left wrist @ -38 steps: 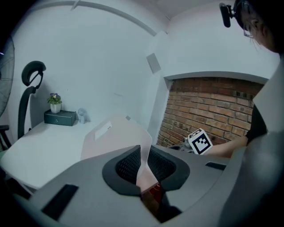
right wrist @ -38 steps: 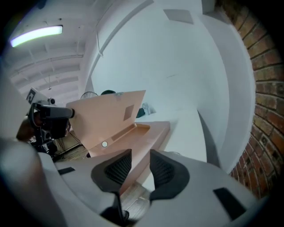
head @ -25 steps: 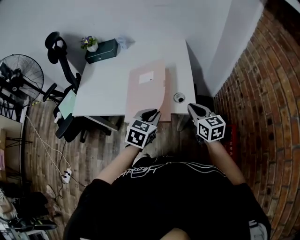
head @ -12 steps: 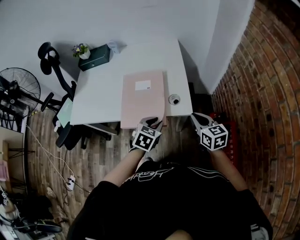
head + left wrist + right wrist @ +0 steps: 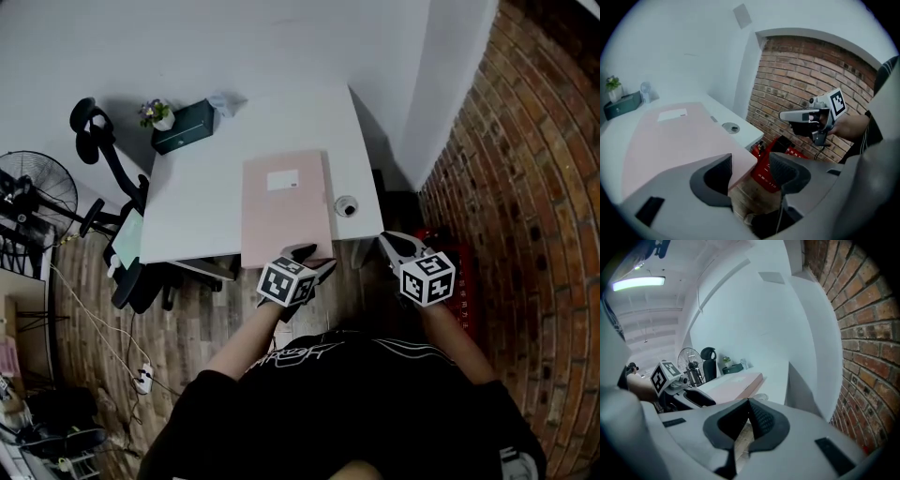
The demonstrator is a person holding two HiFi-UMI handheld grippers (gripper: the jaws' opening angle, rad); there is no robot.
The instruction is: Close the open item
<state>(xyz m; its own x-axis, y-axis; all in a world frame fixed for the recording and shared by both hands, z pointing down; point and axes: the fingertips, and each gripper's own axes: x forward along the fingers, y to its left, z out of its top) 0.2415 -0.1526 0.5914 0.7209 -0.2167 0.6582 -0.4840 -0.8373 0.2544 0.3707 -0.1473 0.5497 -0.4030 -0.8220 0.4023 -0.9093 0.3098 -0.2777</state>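
Note:
A flat pink folder (image 5: 281,206) with a white label lies shut on the white desk (image 5: 197,197); it also shows in the left gripper view (image 5: 670,136) and the right gripper view (image 5: 736,383). My left gripper (image 5: 309,258) hangs at the folder's near right corner, its jaws opening. That corner pokes between the jaws (image 5: 750,171), and neither pad presses on it. My right gripper (image 5: 389,242) is shut and empty, off the desk's front right corner, apart from the folder. Its closed jaws show in its own view (image 5: 749,416).
A round cable grommet (image 5: 346,205) sits in the desk right of the folder. A dark green box (image 5: 183,125) and a small potted plant (image 5: 155,112) stand at the far left corner. An office chair (image 5: 103,169), a fan (image 5: 33,187), a brick wall (image 5: 525,187) and a red crate (image 5: 771,159) surround the desk.
The folder's cover, raised a second ago, now lies flat. My left gripper has let go of its near edge and drawn back a little. The right gripper stays shut.

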